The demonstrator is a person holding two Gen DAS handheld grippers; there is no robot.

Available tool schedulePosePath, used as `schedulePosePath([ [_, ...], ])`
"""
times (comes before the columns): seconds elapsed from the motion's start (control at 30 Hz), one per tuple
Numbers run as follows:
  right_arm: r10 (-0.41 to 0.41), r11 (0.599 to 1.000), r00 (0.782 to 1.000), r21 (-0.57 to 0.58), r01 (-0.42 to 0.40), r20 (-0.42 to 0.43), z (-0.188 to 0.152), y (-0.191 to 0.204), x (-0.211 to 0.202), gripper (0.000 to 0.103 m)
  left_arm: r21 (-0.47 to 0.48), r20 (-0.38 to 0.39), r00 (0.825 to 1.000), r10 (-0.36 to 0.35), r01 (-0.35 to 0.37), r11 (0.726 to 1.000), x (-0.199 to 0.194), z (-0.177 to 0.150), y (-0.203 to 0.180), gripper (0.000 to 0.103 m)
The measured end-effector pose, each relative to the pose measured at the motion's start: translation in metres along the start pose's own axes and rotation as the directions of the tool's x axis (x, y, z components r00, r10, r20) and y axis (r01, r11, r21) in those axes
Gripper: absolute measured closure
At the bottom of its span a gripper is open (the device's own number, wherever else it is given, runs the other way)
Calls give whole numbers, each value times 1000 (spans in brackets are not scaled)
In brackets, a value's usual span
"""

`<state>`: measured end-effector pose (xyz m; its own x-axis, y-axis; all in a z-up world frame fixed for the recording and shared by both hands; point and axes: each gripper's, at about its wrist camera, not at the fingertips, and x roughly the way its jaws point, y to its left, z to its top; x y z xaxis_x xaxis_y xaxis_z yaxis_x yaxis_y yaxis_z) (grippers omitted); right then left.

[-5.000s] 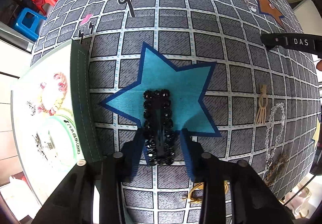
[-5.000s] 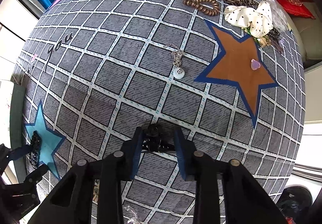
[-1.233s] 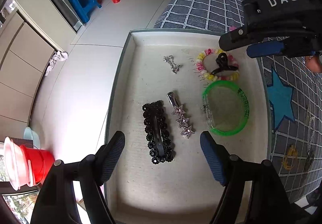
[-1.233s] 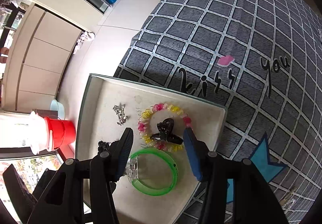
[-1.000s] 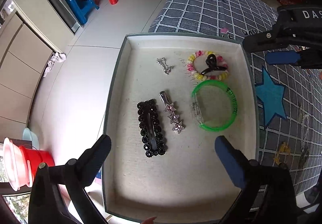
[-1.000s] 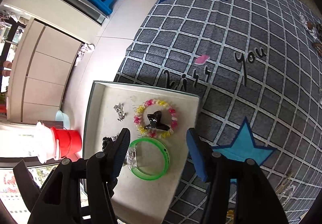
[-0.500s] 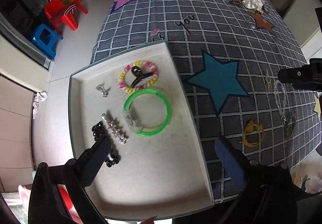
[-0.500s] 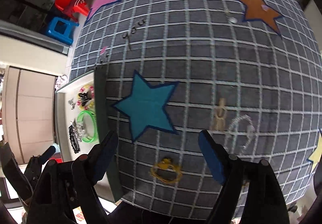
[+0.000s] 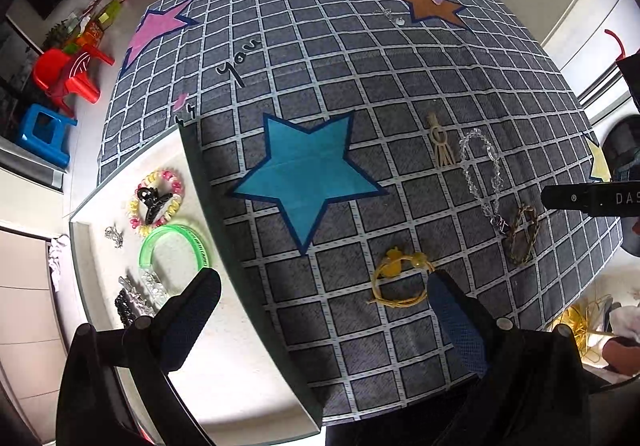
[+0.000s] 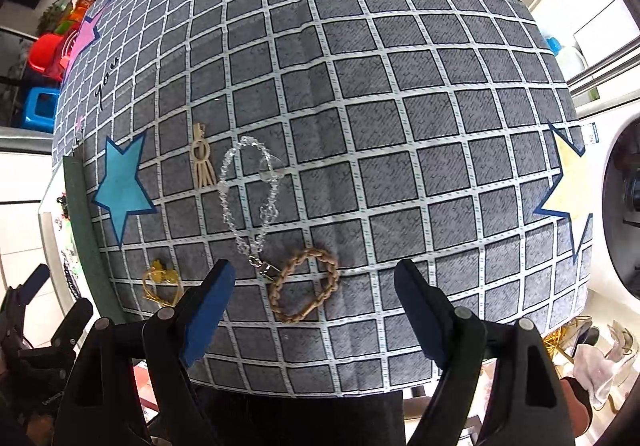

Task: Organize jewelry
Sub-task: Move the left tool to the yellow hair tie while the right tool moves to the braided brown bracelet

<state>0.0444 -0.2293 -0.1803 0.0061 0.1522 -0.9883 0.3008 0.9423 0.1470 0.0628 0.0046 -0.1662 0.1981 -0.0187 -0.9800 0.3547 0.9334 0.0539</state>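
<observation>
Both claws wide apart and empty: right gripper (image 10: 314, 288) over the braided brown bracelet (image 10: 303, 284), left gripper (image 9: 324, 300) beside the yellow cord bracelet (image 9: 400, 278). Tray (image 9: 192, 149) sits far left. Risk: crystal bead chain (image 10: 248, 193) touches the brown bracelet; closing may snag both.

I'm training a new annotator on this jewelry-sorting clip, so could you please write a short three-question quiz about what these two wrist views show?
1. True or false: the right gripper is clamped on the brown braided bracelet.
2. Which item lies inside the white tray? A) clear bead necklace B) green bangle C) yellow cord bracelet
3. Fill in: the black claw clip rests on a pink and yellow ____ bracelet.

Key:
1. False; its jaws stand open and empty above the cloth.
2. B.
3. Beaded.
</observation>
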Motion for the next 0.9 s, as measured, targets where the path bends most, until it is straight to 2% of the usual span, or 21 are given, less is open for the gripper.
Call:
schedulePosePath([
  [0.1, -32, 997, 999, -68, 31, -15, -1, -3, 5, 19, -5, -23, 1000, -20, 20, 1000, 7, -1, -13, 0],
  [0.3, -84, 975, 996, -207, 76, -26, -14, -7, 17, 19, 13, -76, 997, 13, -12, 1000, 34, -3, -35, 0],
  [0.37, -82, 973, 996, -219, 73, -30, -17, -10, 21, 19, 21, -89, 996, 29, -27, 999, 40, -3, -38, 4],
  [0.57, -76, 967, 997, -245, 70, -16, -18, -16, 25, 19, 10, -117, 992, 39, -38, 999, 56, -3, -37, 4],
  [0.6, -79, 965, 997, -250, 74, -13, -18, -17, 25, 19, 6, -122, 992, 37, -36, 999, 58, -3, -36, 4],
  [0.7, -82, 963, 997, -258, 77, -10, -17, -11, 32, 19, 1, -144, 989, 25, -25, 1000, 64, -4, -34, 14],
  [0.9, -122, 948, 992, -294, 120, 9, -18, 4, 49, 26, -26, -177, 984, -13, 9, 1000, 76, -11, -33, 14],
])
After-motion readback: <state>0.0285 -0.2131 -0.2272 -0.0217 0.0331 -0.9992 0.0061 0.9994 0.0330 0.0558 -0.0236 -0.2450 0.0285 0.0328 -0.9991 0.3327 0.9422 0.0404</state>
